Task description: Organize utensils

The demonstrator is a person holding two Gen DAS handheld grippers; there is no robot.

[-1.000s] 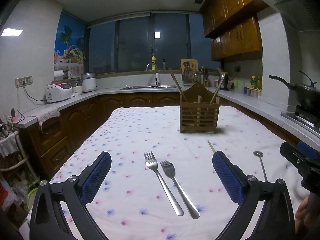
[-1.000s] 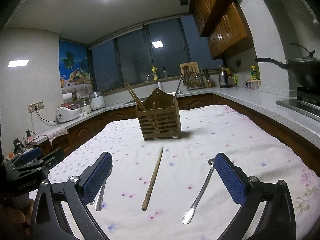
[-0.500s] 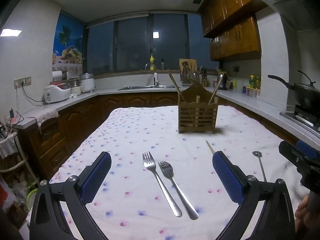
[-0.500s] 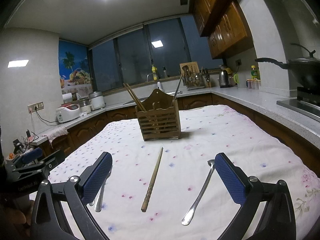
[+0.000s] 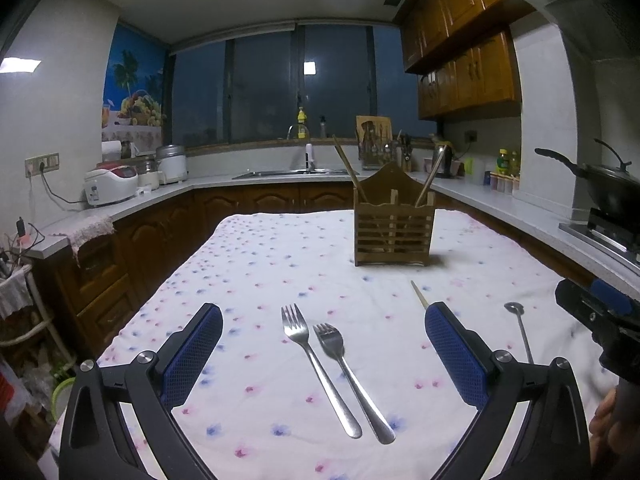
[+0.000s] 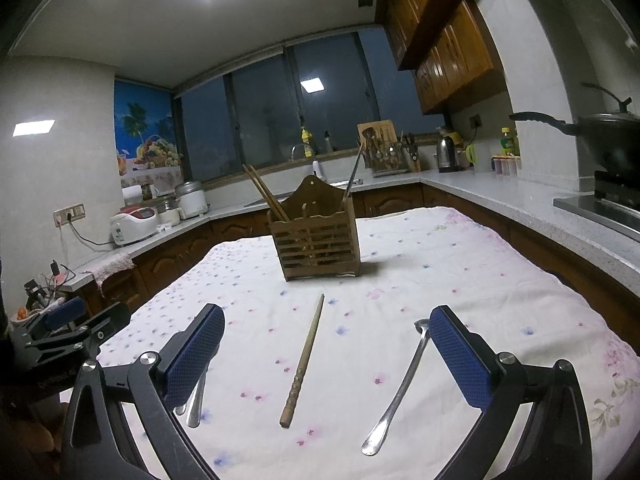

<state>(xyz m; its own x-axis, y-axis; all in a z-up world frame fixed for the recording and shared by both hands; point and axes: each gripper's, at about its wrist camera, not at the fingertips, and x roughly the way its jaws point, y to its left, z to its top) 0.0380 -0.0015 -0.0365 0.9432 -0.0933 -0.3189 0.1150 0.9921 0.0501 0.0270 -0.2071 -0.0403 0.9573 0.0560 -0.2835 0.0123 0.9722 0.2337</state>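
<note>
Both the left gripper (image 5: 322,354) and the right gripper (image 6: 326,354) are wide and empty. The chopstick (image 6: 305,360) lies at twelve o'clock before the holder (image 6: 316,240); probably light, stiff wood, best pinched mid-shaft.

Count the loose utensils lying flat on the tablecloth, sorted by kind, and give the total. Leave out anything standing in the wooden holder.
Forks: 2, a longer fork and a shorter fork side by side
Spoons: 1, the spoon
Chopsticks: 1, the wooden chopstick
Total: 4
</note>
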